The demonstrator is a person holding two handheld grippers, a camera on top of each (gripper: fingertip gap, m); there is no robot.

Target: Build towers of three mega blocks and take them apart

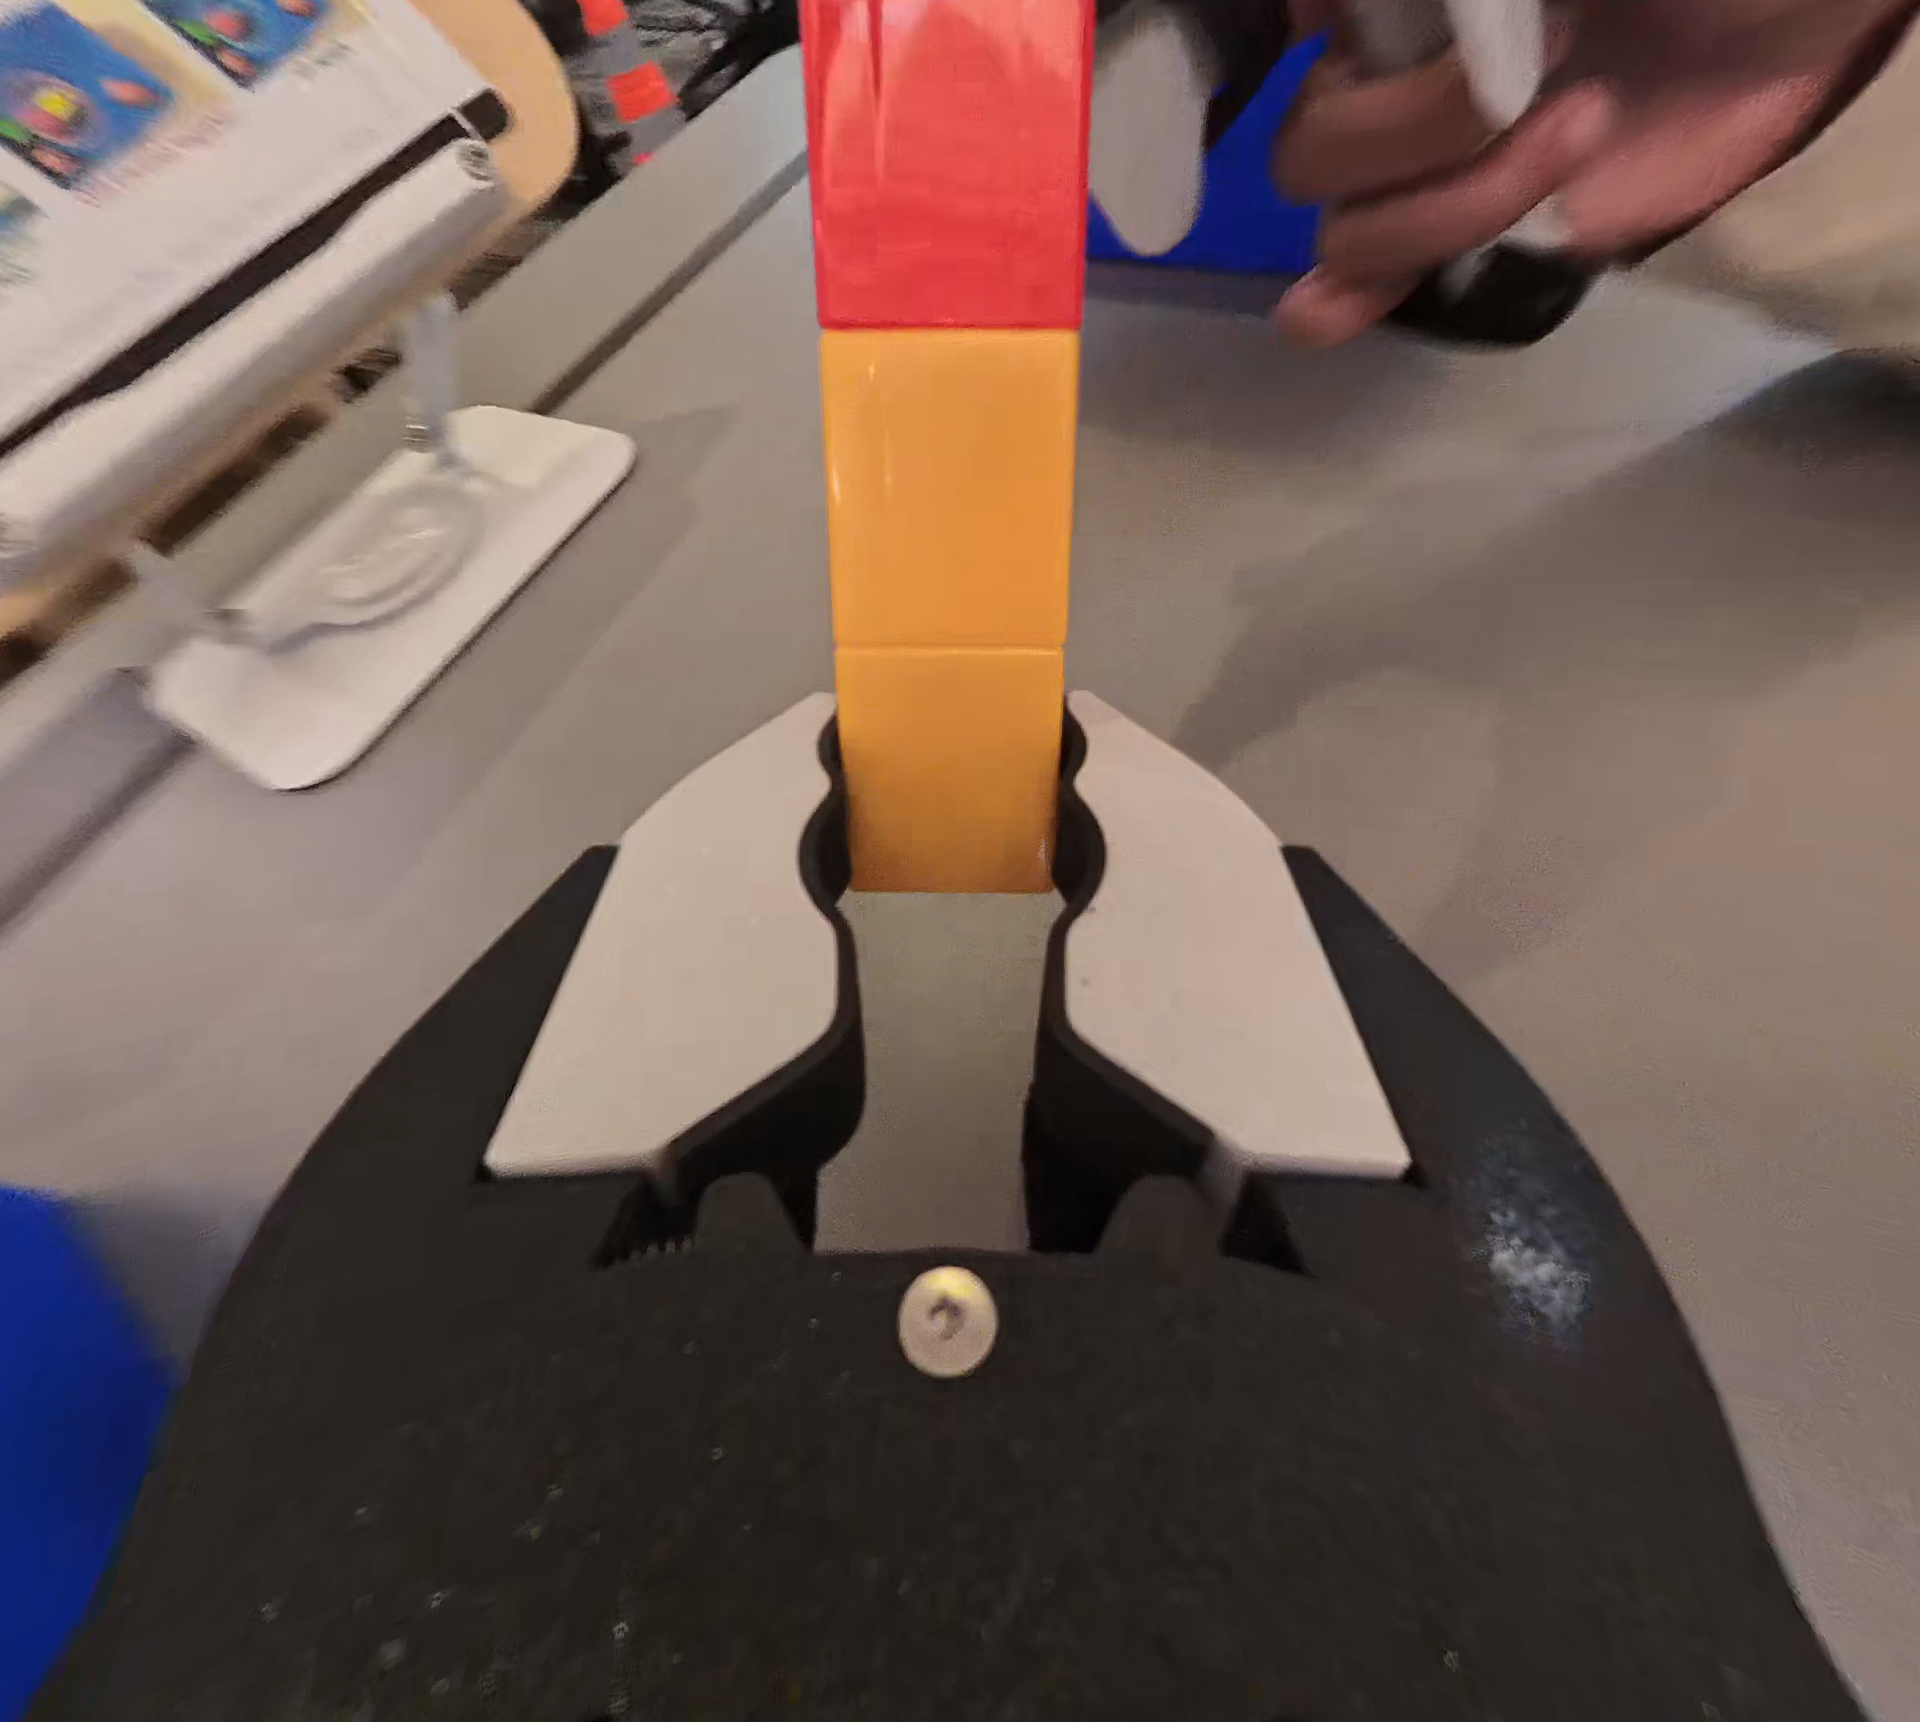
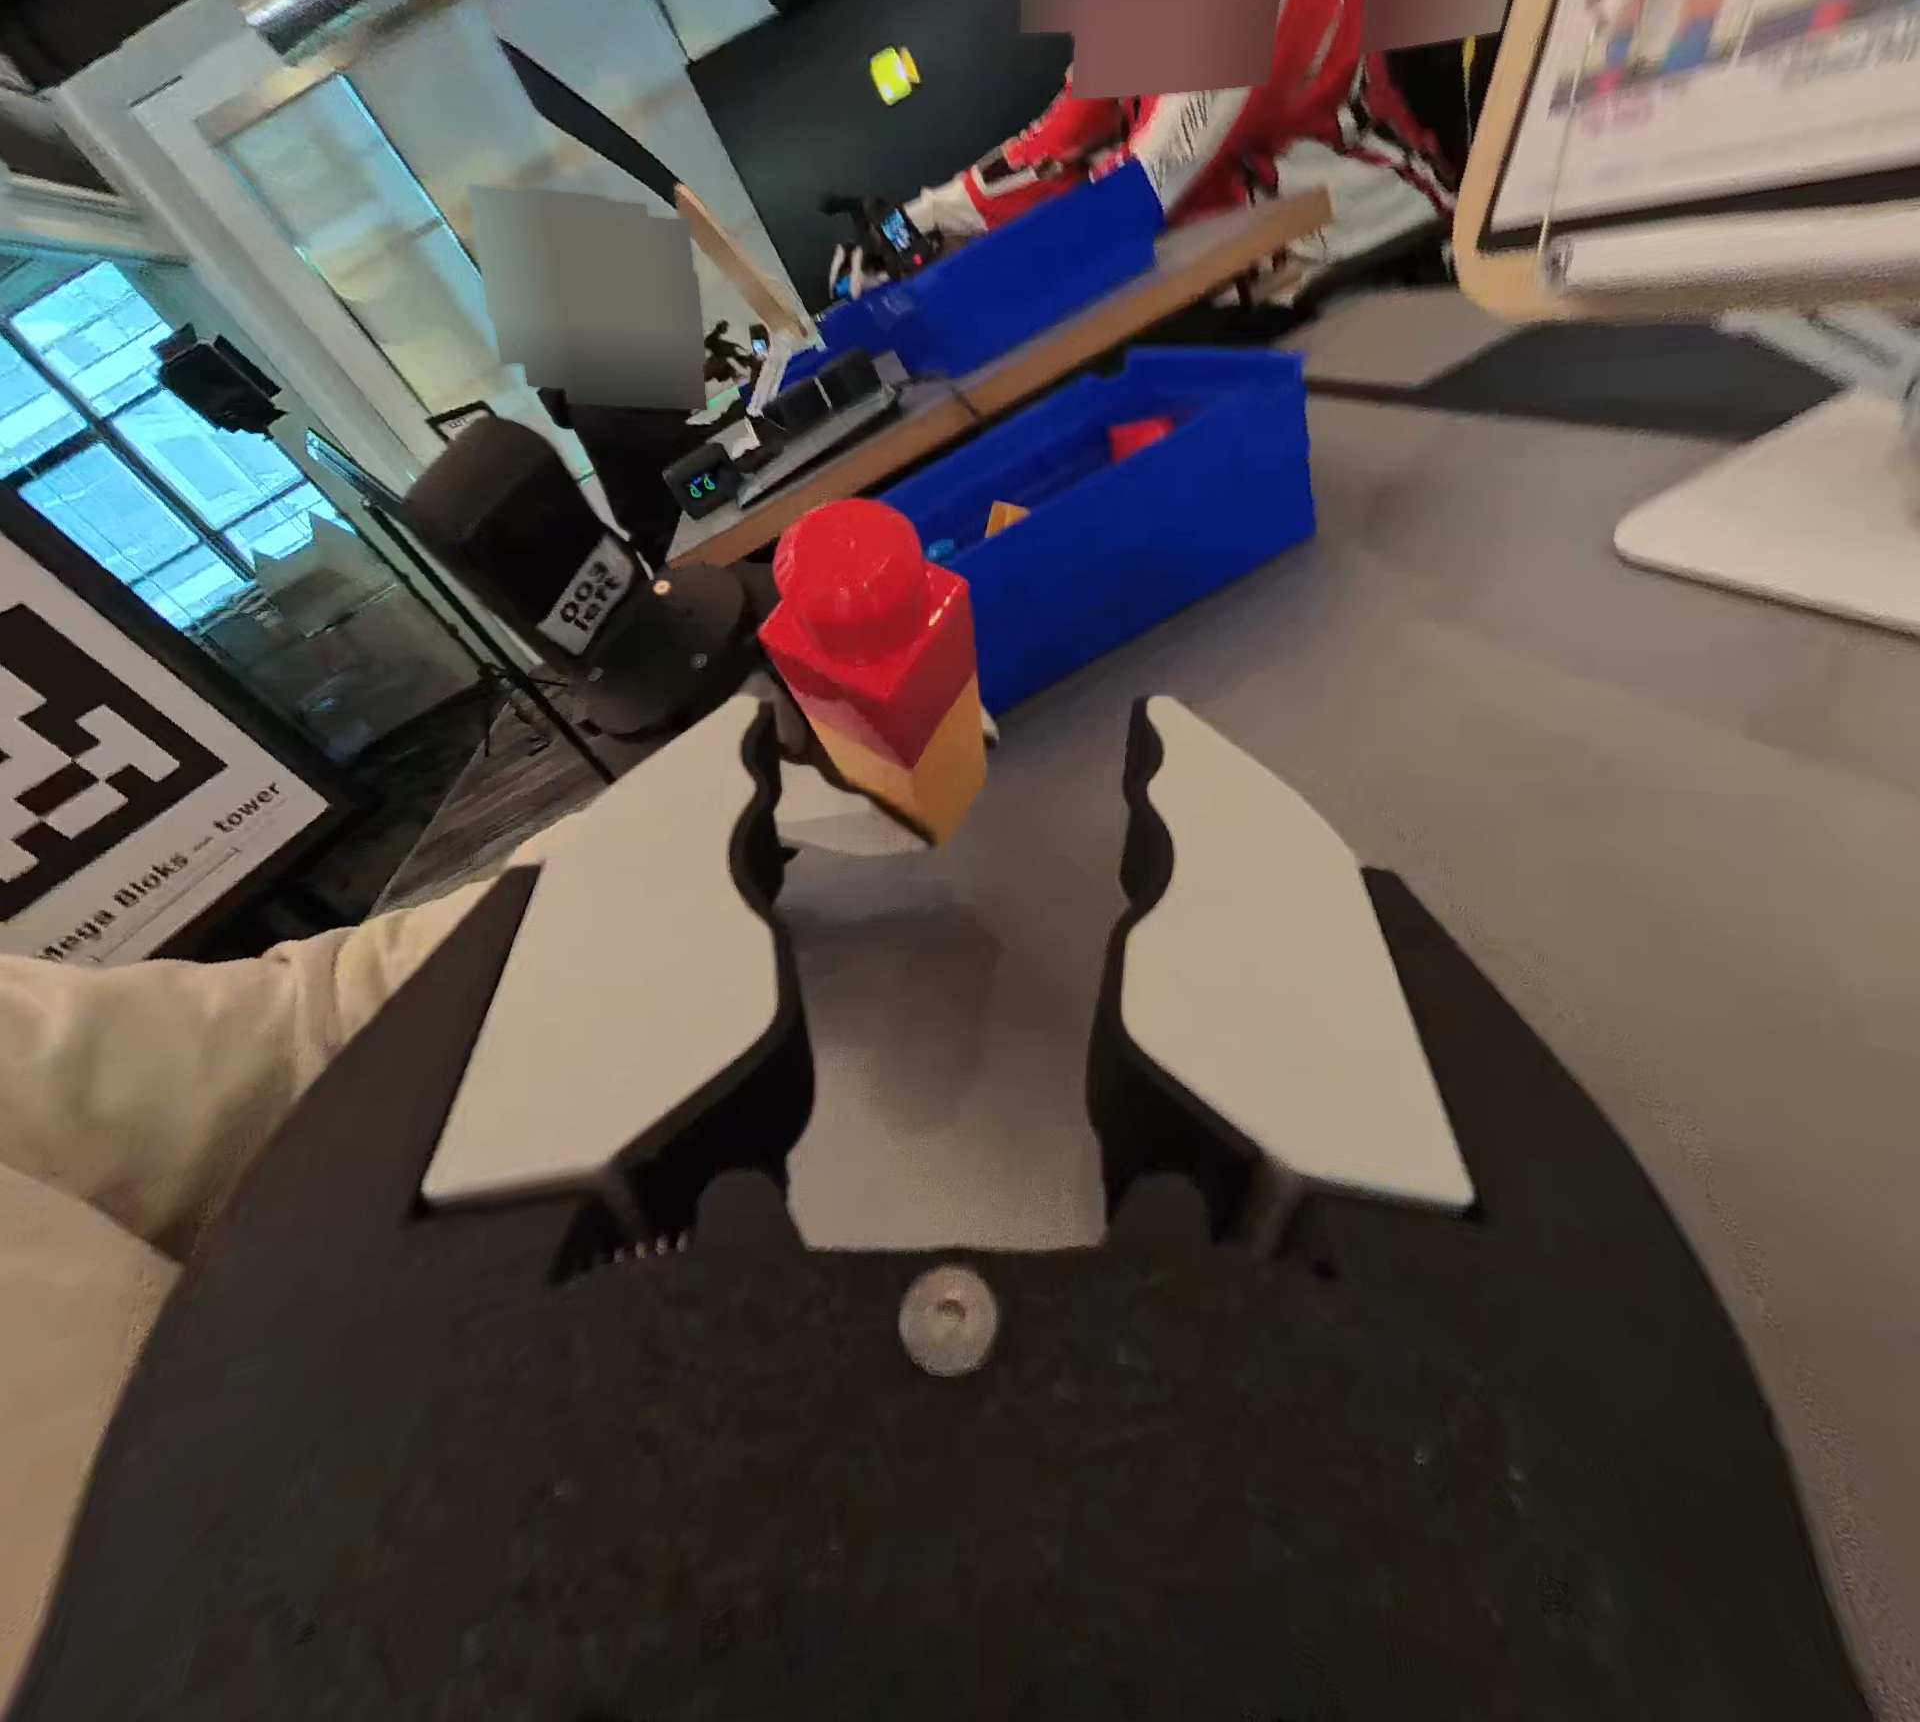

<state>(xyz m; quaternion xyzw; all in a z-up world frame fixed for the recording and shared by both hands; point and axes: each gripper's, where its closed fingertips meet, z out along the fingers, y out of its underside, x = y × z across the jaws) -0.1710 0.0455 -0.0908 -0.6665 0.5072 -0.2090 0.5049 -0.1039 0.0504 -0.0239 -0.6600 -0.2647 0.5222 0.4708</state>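
My left gripper (image 1: 951, 737) is shut on the bottom orange block (image 1: 951, 768) of a tower, with both pads pressed on its sides. A second orange block (image 1: 951, 488) sits on it and a red block (image 1: 951, 124) with a round stud is on top. In the right wrist view the tower (image 2: 883, 696) leans over the grey table (image 2: 1455, 789), held by the black left gripper (image 2: 665, 654). My right gripper (image 2: 951, 768) is open and empty, just short of the tower. It also shows blurred in the left wrist view, where its finger (image 1: 1148, 134) is to the right of the red block, with a hand (image 1: 1610, 114) around it.
A blue bin (image 2: 1143, 592) with loose blocks stands behind the tower. A white stand base (image 1: 395, 592) carries a tilted board with a picture sheet (image 1: 156, 114) at the left. A blue object (image 1: 62, 1381) sits at the lower left edge of the left wrist view.
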